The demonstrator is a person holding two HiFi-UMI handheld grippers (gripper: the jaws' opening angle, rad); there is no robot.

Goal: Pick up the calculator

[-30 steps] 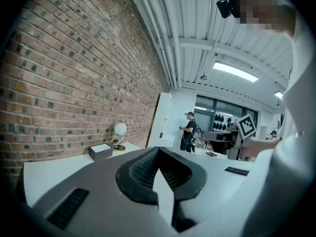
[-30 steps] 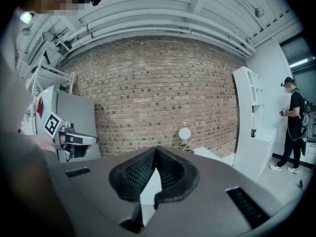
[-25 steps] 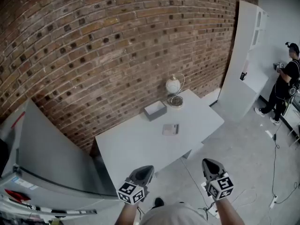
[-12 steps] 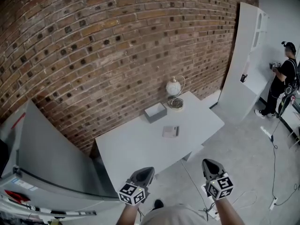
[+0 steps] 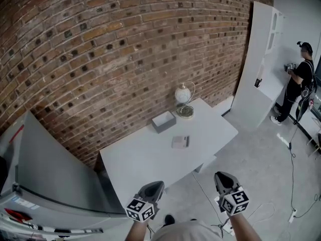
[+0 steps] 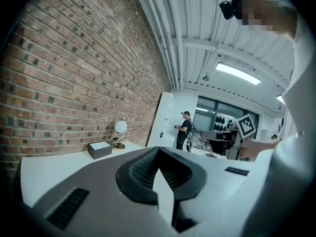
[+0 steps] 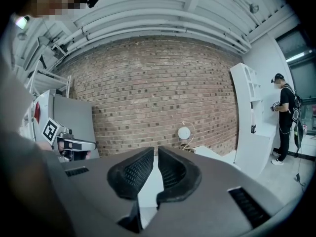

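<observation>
Calculator (image 5: pixel 180 142) lies flat near the middle of the white tabletop (image 5: pixel 135 164), in front of a grey box (image 5: pixel 163 120) and a white globe (image 5: pixel 183 92) by the brick wall (image 5: pixel 125 44), well apart from both claws. Left claw (image 5: pixel 158 184), short of the tabletop's near edge, has its jaws together on nothing, the calculator ahead and slightly right of it. Right claw (image 5: pixel 221 175) shows a narrow gap, its jaws having just been opening with nothing between them, the calculator ahead to its left.
</observation>
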